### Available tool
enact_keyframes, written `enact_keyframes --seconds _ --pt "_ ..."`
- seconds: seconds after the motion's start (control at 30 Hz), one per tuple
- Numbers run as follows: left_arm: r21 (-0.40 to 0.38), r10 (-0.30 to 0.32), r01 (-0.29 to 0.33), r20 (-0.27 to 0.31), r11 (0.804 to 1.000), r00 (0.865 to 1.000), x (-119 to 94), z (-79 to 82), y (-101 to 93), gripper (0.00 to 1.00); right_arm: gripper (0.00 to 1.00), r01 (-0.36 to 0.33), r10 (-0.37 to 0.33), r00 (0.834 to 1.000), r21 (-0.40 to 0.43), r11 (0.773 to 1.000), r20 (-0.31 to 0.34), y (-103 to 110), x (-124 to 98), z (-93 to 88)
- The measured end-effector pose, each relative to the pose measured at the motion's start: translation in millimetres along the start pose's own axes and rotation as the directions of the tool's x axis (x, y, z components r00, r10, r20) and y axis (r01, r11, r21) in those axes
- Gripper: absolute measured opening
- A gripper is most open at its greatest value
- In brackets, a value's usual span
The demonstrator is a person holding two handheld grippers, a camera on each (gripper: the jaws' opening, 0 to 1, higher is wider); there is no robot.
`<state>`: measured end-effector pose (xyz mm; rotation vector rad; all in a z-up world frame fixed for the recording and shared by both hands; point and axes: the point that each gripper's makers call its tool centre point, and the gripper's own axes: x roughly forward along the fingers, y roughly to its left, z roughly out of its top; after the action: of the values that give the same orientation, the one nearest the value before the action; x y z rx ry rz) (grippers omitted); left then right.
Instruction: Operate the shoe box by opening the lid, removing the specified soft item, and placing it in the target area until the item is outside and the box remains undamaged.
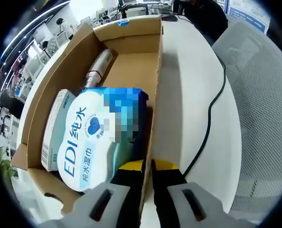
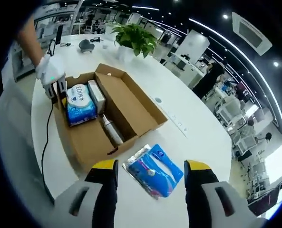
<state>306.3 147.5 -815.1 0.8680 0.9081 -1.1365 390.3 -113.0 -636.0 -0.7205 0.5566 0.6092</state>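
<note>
A broad white table [image 2: 198, 118] carries a leafy green potted plant [image 2: 136, 38] and a thin black cable [image 1: 212, 109], beside a grey mesh chair [image 1: 259, 95], under what look like curved ceiling light strips [image 2: 236, 45].

A white table [image 2: 188, 118] is carrying an open cardboard shoe box [image 2: 131, 102], which is resting directly on its top. Just beside the box's near end a blue wet-wipes pack [image 2: 154, 170] is lying flat on the table, while a black cable [image 1: 212, 102] is trailing along the other side. A potted plant [image 2: 136, 40] is standing at the far edge.
</note>
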Motion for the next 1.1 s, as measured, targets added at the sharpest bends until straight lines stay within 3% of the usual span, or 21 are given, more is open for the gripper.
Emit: enact_keyframes --seconds 0.3,0.47,0.67,0.8,0.9,1.1 --pt "0.000 -0.002 0.002 0.001 1.000 1.000 0.2 0.0 -0.4 0.04 0.52 0.025 -0.032 0.994 0.069 0.997 0.101 12.3 -10.8 23.3" --pt "-0.009 -0.001 0.001 -0.003 1.000 1.000 0.4 0.2 -0.8 0.04 0.50 0.018 -0.028 0.995 0.100 0.995 0.099 18.3 -11.4 23.3" --pt "-0.009 0.000 0.000 -0.003 1.000 1.000 0.4 0.4 -1.2 0.04 0.50 -0.009 0.002 0.995 0.066 0.998 0.098 29.8 -11.8 24.2" --pt "-0.014 0.002 -0.002 -0.005 1.000 1.000 0.3 0.4 -1.0 0.04 0.37 -0.007 0.004 0.994 0.030 1.000 0.113 35.5 -11.7 28.5" --pt "-0.015 0.000 0.000 -0.005 1.000 1.000 0.2 0.5 -0.8 0.04 0.43 -0.021 0.016 0.994 0.046 0.999 0.108 40.6 -6.4 28.2" --pt "-0.004 0.007 -0.007 0.001 1.000 1.000 0.1 0.6 -1.2 0.04 0.43 -0.027 0.020 0.994 0.070 0.997 0.104 50.0 -0.1 31.7"
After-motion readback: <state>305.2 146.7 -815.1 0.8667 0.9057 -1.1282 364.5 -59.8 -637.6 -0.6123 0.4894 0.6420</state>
